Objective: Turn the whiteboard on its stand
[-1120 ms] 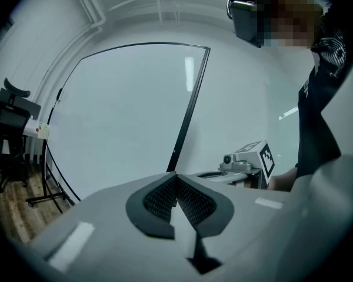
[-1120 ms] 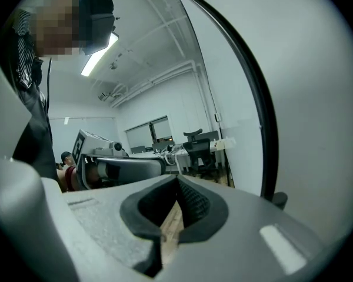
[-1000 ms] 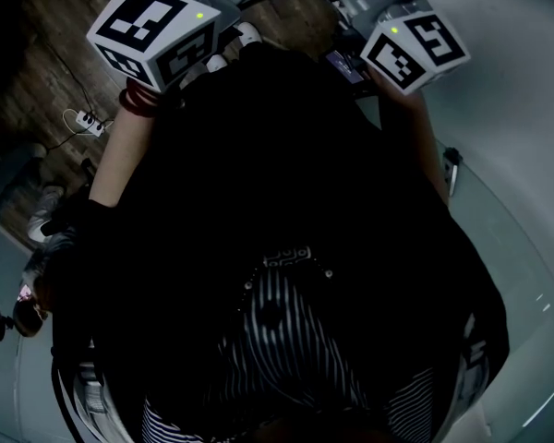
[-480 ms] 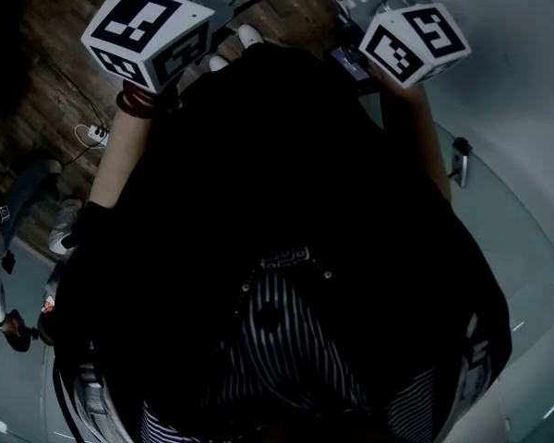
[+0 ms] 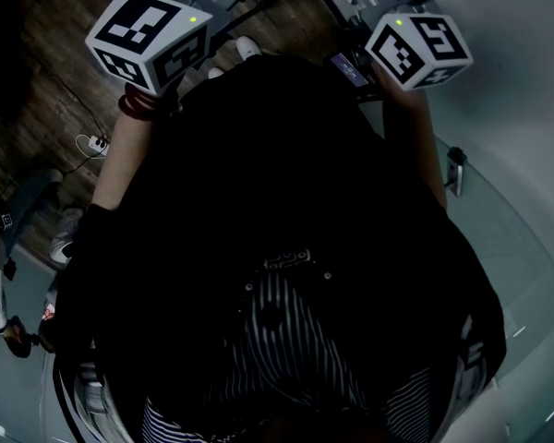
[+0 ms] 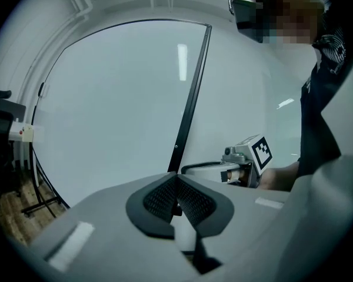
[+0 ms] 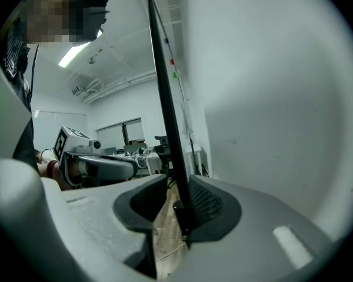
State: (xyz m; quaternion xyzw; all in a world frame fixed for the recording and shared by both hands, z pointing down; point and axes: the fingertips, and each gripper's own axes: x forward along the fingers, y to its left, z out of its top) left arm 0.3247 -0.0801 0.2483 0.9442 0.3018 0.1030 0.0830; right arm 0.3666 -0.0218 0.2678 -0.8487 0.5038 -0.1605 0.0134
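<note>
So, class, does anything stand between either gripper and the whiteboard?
Nothing visible does. The left gripper is shut on the whiteboard's frame. The right gripper's jaws have just been opening, with the frame between them, lying against one pad.

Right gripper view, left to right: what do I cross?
In order: person's dark top → left gripper → whiteboard's black frame edge → whiteboard's white face.

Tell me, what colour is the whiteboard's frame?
Black; the whiteboard frame shows best in the right gripper view.
</note>
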